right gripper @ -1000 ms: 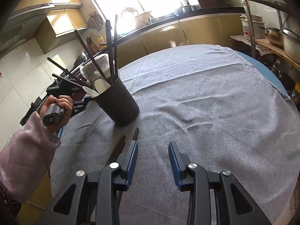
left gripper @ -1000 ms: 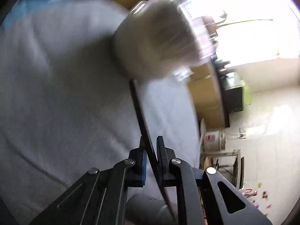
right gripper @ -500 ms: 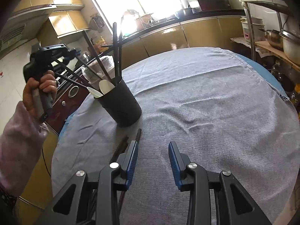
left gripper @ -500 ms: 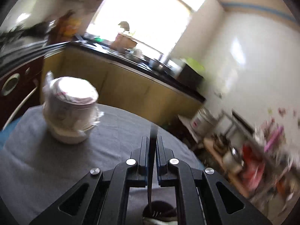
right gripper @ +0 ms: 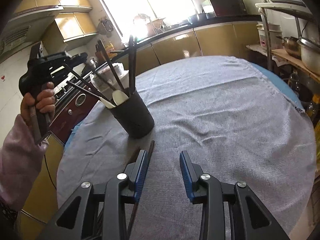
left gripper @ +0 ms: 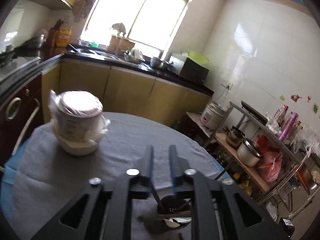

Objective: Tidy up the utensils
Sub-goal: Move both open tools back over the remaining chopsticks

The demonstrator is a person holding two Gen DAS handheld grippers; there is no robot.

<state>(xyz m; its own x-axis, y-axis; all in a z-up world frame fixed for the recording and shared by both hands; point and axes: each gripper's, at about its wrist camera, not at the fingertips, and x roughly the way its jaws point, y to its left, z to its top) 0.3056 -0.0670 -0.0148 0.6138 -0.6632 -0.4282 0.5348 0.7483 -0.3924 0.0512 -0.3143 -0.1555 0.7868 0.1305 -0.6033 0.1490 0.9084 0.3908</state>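
Observation:
A black utensil holder (right gripper: 134, 118) stands on the grey cloth with several dark chopsticks and white spoons in it. A hand holds my left gripper (left gripper: 161, 156) above the holder (left gripper: 174, 214). Its jaws are opening, and only cloth shows between the tips. A dark chopstick (left gripper: 158, 198) slants from under the finger bases into the holder, and no pad presses on it. My right gripper (right gripper: 164, 160) hovers open over the cloth, nothing between its fingers. Two dark chopsticks (right gripper: 150, 147) lie on the cloth just beyond its left finger.
A plastic-wrapped white rice cooker (left gripper: 77, 124) stands at the table's far left. The round table's edge (right gripper: 296, 100) curves off to the right, and a shelf rack with metal pots (left gripper: 248, 154) stands past it. Yellow kitchen cabinets (left gripper: 130, 92) line the back wall.
The left gripper rose and rolled upright with a chopstick pinched over the holder. Its jaws then parted and the stick dropped toward the holder. The right gripper stayed put.

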